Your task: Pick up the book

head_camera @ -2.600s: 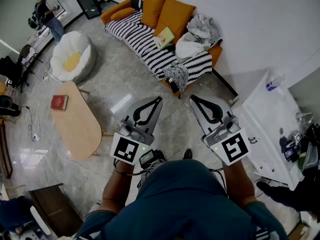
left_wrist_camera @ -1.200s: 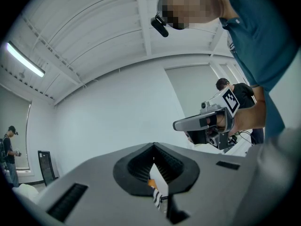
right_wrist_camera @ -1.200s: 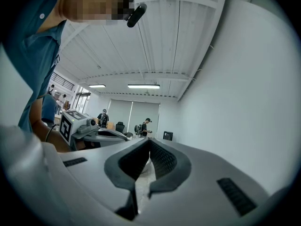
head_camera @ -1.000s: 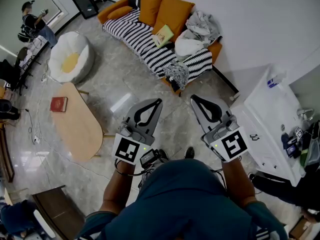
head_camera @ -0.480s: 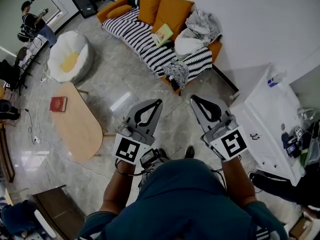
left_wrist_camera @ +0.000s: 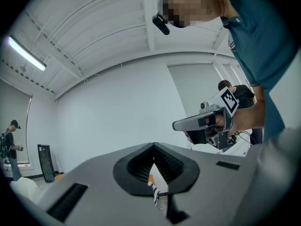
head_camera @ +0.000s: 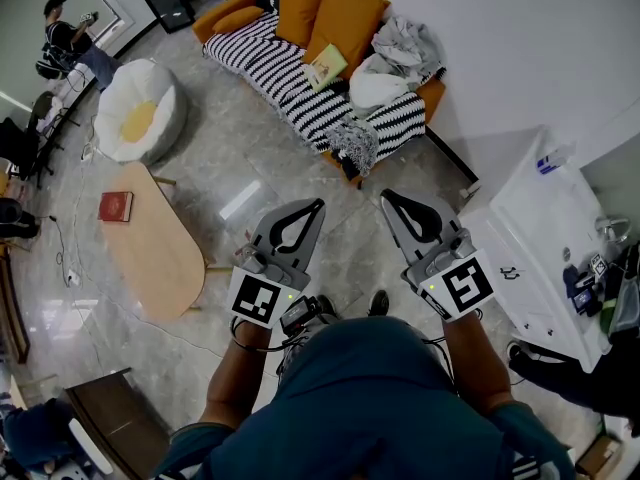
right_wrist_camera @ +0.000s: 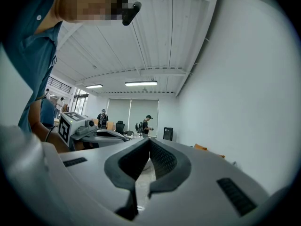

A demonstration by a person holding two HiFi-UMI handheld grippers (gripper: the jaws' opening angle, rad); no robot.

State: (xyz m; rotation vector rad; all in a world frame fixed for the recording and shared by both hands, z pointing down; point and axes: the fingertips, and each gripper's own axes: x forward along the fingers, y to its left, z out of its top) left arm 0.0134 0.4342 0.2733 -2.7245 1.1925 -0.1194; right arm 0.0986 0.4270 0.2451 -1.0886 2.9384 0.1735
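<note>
The red book lay on the table, left of the sofa. The left tongs and right tongs were closed and empty, probably because the book was too far to reach.

Looks like a living-room mock-up set inside a big lab or office hall. An orange sofa with a striped throw, a white beanbag and a low oval wooden worktop sit on glossy stone tiles. The walls are plain white, strip lights run overhead, and people with backpacks stand near an office chair.
</note>
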